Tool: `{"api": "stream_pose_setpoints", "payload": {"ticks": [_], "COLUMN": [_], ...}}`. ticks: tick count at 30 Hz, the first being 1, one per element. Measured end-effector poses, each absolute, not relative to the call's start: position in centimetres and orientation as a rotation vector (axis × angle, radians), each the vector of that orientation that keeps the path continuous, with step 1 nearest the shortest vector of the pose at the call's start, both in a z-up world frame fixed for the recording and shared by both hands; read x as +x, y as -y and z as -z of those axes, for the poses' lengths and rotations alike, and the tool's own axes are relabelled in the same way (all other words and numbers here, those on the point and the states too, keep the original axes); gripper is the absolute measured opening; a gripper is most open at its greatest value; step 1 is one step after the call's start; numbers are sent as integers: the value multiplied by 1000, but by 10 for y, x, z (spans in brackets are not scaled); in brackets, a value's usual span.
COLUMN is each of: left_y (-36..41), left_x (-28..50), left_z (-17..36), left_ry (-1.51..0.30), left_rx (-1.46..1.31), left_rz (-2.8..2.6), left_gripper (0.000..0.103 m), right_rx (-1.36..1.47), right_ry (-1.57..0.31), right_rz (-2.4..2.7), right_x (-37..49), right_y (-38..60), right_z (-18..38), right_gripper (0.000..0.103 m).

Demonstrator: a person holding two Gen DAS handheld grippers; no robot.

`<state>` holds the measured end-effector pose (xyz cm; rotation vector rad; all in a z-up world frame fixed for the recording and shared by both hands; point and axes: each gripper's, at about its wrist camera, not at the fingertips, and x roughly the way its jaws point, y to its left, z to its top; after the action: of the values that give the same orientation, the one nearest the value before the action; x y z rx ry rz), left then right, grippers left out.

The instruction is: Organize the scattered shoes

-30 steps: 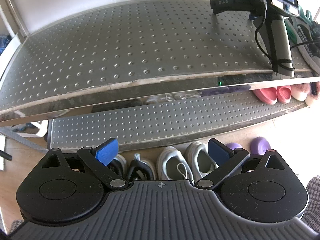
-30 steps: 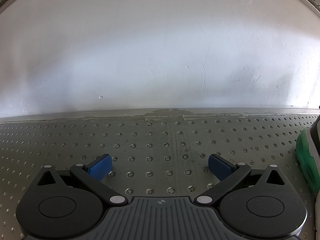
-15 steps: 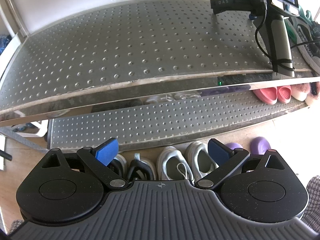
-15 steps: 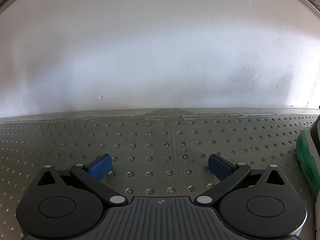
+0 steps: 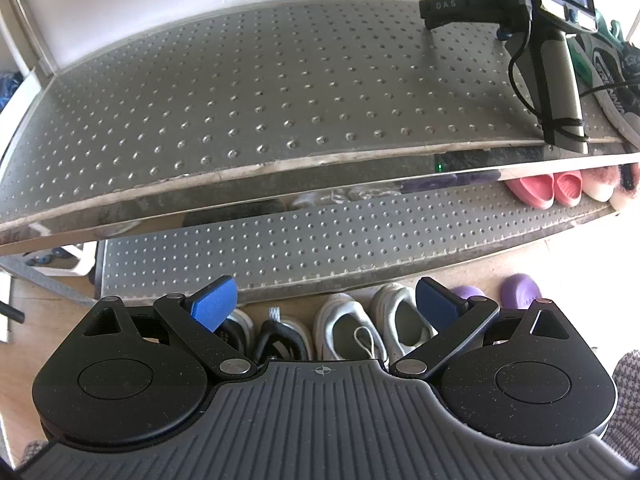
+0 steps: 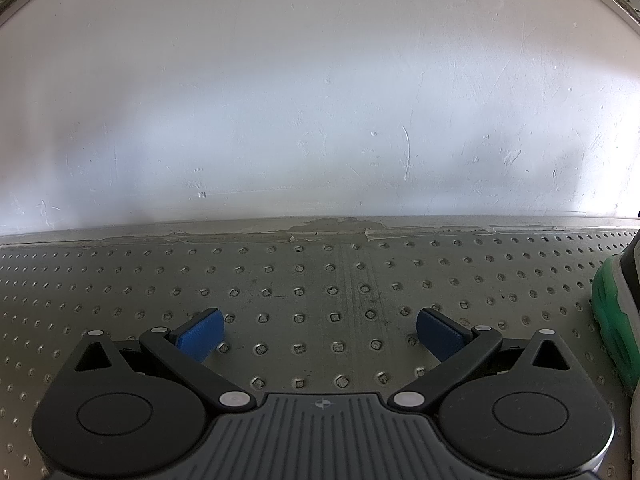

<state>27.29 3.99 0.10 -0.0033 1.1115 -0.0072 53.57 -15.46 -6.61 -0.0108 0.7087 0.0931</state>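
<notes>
Nothing differs from the frames of half a second and a second ago: both views match them, shelf studs and shoes in the same places.

The left tongs (image 5: pixel 324 308) stand wide open with nothing between the blue pads, hanging over the floor in front of a studded metal shoe rack. Its top shelf (image 5: pixel 260 92) fills the upper half of the left wrist frame. At the upper right of that frame the right tongs' handle (image 5: pixel 556 80) stands over the shelf's front edge, and just beyond it lies a green-and-white sneaker (image 5: pixel 608 60), cut off by the frame edge. On the lower shelf (image 5: pixel 320 236), at the right, sit pink slippers (image 5: pixel 548 188) beside paler ones that are partly hidden by the shelf lip.

On the floor, low in the frame, a pair of grey-white sneakers (image 5: pixel 372 328) shows between the pads; dark shoes (image 5: pixel 260 336) to their left are largely hidden behind the tongs' body, and purple slippers (image 5: pixel 520 288) sit to the right.

The right tongs (image 6: pixel 320 328) are likewise spread wide and empty, over the bare top shelf facing a white wall (image 6: pixel 320 100). Only the sneaker's green sole edge shows at the right margin.
</notes>
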Motion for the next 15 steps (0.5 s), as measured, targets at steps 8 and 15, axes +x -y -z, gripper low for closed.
{"api": "stream_pose_setpoints", "payload": {"ticks": [8,15], "left_y": [-39,-37], "left_x": [273,271], "left_z": [-1,2], "left_ry": [-1114,-1121], "left_rx": [-1,6], "left_rz": [5,7], "left_gripper": [99,99], "right_rx": [-11,-11], "right_ry": [-708,-708], "right_rz": [-92,-92], "right_x": [536,536], "right_y": [154,153], "right_z": [66,66], "right_gripper": [103,103]}}
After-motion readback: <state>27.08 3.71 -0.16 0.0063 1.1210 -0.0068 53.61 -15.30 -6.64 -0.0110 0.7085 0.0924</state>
